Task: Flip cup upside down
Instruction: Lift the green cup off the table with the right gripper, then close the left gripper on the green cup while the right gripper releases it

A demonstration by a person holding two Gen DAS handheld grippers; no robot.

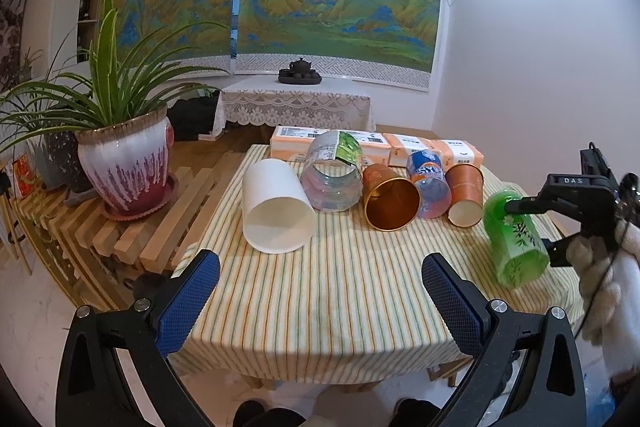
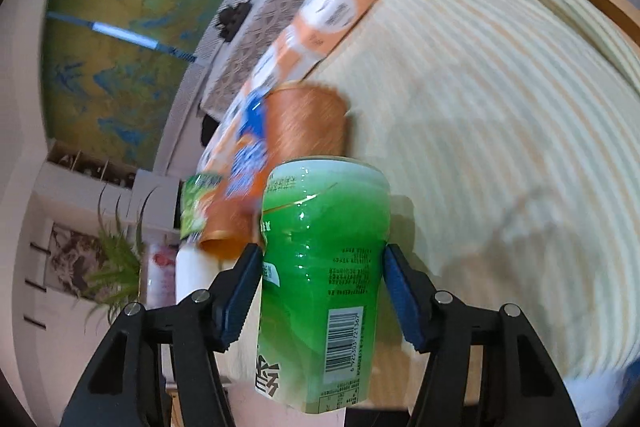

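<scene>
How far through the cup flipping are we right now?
Done: no cup stands upside down yet. In hand: the right gripper is clamped on the green cup, held tilted above the striped tablecloth. Left: seating it mouth down. The white cup, copper cup and others lie on their sides; the left gripper is open and empty.

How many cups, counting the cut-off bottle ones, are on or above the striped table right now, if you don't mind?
6: a white cup, clear bottle cup, copper cup, blue bottle cup and orange cup lie in a row; the right gripper holds the green cup.
</scene>
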